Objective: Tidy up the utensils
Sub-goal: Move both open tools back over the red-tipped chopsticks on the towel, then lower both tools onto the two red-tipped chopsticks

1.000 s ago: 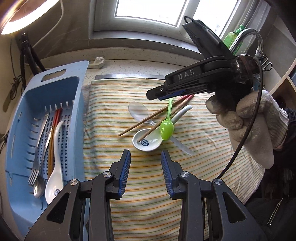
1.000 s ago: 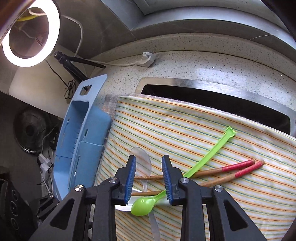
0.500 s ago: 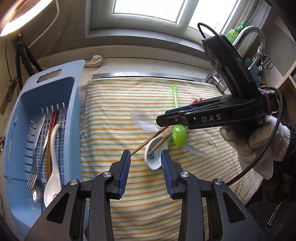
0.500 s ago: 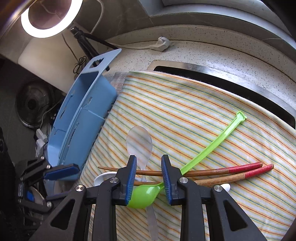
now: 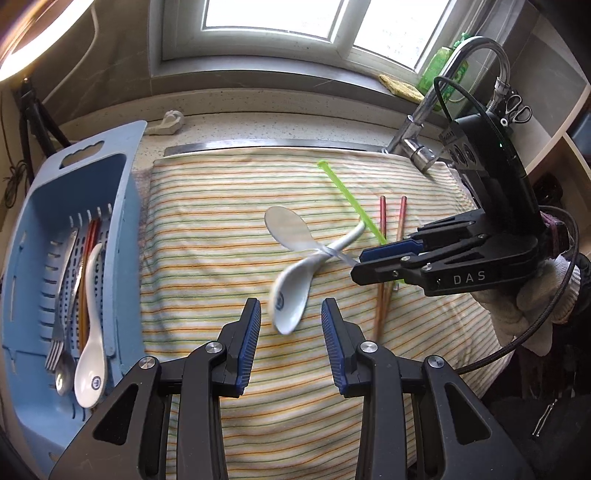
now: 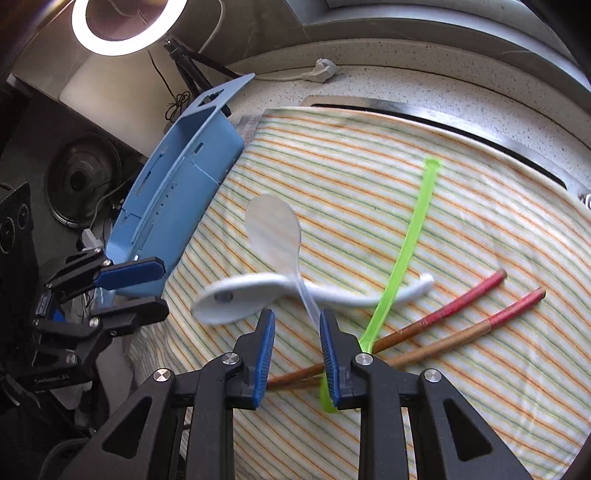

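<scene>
Cloth point(image 5: 207, 229) bare beside basket point(image 5: 122, 206)

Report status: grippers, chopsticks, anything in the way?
Left gripper jaws open, empty. Right gripper jaws open astride chopsticks. Green spoon crosses them at the jaws; white spoon close by.

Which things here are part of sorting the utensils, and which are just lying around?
Part of the job: white spoon, clear spoon, green spoon, chopsticks, blue basket.

Just lying around: striped cloth, tap, ring light, green bottle.
</scene>
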`<action>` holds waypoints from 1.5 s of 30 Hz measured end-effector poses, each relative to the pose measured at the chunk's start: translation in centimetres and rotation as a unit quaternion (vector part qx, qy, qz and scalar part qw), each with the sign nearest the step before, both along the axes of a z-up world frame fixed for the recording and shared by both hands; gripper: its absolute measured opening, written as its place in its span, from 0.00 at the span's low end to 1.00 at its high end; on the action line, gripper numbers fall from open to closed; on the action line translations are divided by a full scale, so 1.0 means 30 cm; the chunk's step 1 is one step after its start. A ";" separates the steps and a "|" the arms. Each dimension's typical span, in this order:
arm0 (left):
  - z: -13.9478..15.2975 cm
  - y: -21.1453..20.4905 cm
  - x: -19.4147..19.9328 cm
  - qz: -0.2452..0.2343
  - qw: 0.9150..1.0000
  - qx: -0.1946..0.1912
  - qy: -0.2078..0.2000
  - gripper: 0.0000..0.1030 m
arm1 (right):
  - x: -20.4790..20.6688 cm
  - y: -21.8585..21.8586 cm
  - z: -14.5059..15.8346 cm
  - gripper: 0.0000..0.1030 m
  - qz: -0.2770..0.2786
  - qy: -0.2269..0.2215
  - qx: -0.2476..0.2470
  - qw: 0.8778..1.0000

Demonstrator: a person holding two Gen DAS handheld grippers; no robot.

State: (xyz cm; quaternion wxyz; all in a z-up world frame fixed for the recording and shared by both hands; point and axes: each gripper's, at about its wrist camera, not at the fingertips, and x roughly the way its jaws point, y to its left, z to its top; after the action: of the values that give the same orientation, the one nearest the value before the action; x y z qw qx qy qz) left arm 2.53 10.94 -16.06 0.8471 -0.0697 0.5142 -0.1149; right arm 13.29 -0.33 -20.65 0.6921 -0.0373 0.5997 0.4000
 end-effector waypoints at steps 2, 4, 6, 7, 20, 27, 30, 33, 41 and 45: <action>-0.001 -0.007 0.000 -0.002 1.000 0.001 0.001 0.31 | -0.012 -0.033 -0.013 0.22 -0.009 0.005 -0.006 1.000; 0.000 -0.013 0.000 -0.005 1.000 0.003 0.002 0.31 | -0.018 -0.073 -0.021 0.22 -0.019 0.011 -0.007 1.000; 0.003 -0.018 0.001 -0.009 1.000 0.003 0.002 0.31 | -0.021 -0.119 -0.015 0.22 -0.034 0.018 0.005 0.999; 0.004 -0.024 0.001 -0.011 1.000 0.005 0.002 0.31 | -0.019 -0.139 -0.003 0.22 -0.042 0.021 0.020 0.999; -0.018 -0.215 -0.005 -0.098 0.995 -0.003 0.010 0.31 | -0.004 -0.332 -0.016 0.22 -0.182 0.067 0.063 0.979; -0.054 -0.294 0.013 -0.128 0.992 -0.006 0.023 0.31 | -0.019 -0.378 -0.055 0.22 -0.229 0.089 0.079 0.966; -0.068 -0.305 0.022 -0.133 0.991 -0.003 0.028 0.29 | -0.019 -0.364 -0.061 0.22 -0.231 0.089 0.069 0.966; -0.079 -0.306 0.031 -0.132 0.991 0.008 0.029 0.29 | -0.014 -0.370 -0.071 0.22 -0.240 0.077 0.042 0.967; -0.095 -0.292 0.028 -0.133 0.990 0.015 0.034 0.29 | -0.008 -0.390 -0.065 0.21 -0.250 0.069 0.039 0.965; -0.092 -0.298 0.033 -0.136 0.990 0.007 0.033 0.29 | -0.004 -0.370 -0.072 0.21 -0.248 0.068 0.035 0.966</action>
State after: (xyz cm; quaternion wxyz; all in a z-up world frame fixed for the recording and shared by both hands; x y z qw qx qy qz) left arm 3.52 2.00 -18.80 0.8067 0.0032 0.5473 -0.2229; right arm 13.16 -11.43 -22.82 0.7279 0.1648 0.6216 0.2380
